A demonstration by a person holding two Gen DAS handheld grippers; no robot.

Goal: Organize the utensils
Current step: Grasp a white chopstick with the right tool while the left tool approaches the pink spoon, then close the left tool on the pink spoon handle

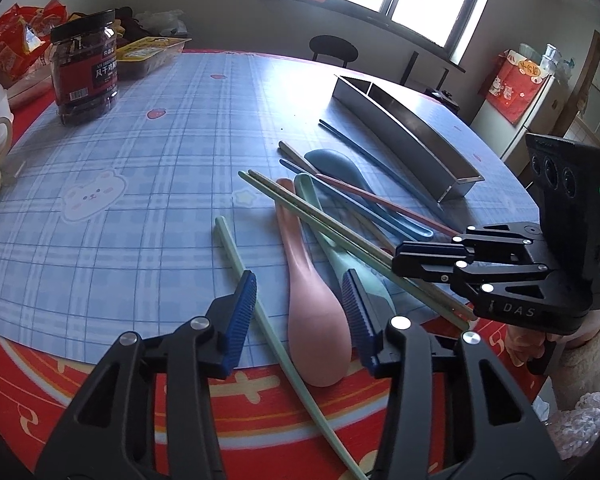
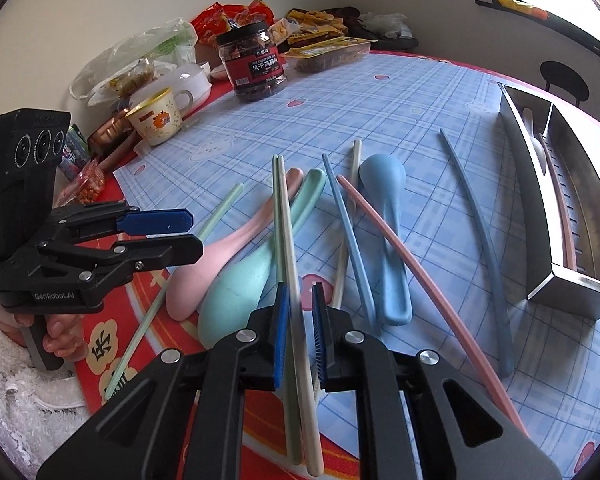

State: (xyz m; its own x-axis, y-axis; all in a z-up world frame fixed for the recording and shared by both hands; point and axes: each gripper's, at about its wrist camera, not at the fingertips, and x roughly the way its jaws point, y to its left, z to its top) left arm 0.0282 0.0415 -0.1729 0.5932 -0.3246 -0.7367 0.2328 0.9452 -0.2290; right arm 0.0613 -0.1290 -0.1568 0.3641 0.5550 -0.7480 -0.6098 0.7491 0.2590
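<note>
Round table, red cloth [image 1: 260,420] with blue plaid mat [image 1: 140,160] on top.

Right gripper [image 2: 300,320]: jaws nearly closed, blue pads pinching a pair of chopsticks [image 2: 286,216], one green, one cream, lying side by side and running away across the pile. Pair rests over the pink spoon [image 2: 204,264] and green spoon [image 2: 240,284].

Left gripper [image 1: 300,312]: jaws about half open, straddling the pink spoon's bowl; right pad over the green spoon. Contact with either spoon: cannot tell. Single pale green chopstick [image 1: 236,264] passing just beneath the left pad.

Loose on mat, mid-pile: blue spoon [image 2: 388,232], bowl away from camera; blue chopstick [image 2: 352,240] and pink chopstick [image 2: 412,280] crossing beside it; another blue chopstick [image 2: 484,240] lying apart, near the tray.

Steel divided tray [image 2: 580,240] at the right edge of the mat, holding a pink chopstick and a pale spoon already.

Far side of table: dark-lidded snack jar [image 2: 256,68], yellow mug [image 2: 156,120], assorted snack bags.
</note>
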